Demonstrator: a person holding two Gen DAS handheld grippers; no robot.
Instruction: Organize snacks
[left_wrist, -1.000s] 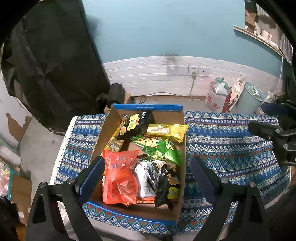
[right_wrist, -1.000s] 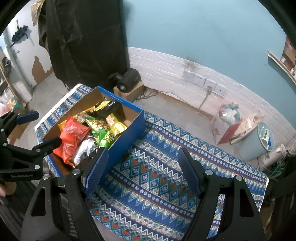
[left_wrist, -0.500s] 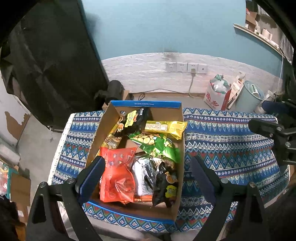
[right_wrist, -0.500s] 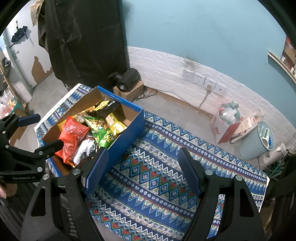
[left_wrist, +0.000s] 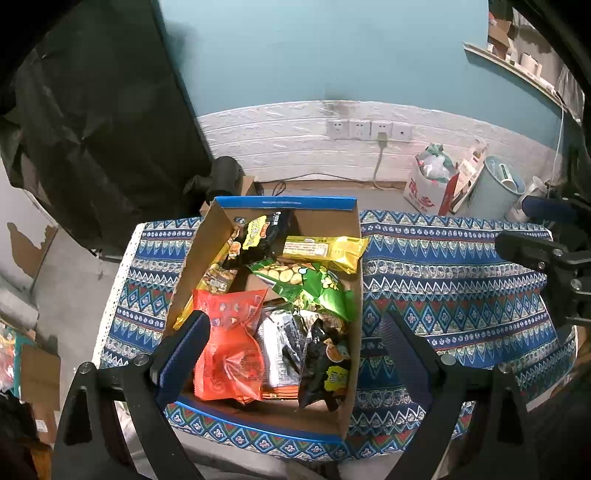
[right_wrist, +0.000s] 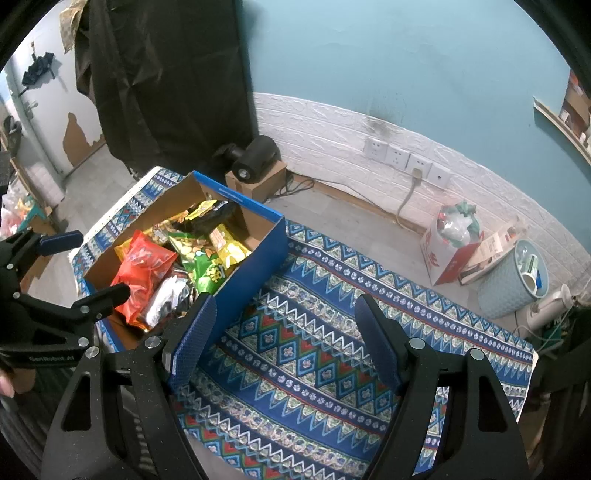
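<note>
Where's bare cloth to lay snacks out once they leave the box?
The patterned cloth right of the blue box is bare out to its far edge, under the open right gripper. Left of the box only a narrow strip shows. The box is packed with packets.

Patterned tablecloth (right_wrist: 317, 354) lower centre; wall sockets (right_wrist: 406, 162) upper right; pale bin (right_wrist: 513, 280) right edge; black curtain (right_wrist: 162, 81) upper left.

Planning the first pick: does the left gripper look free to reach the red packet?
Probably yes. The left gripper is open above the box, and the red packet lies uncovered on top.
</note>
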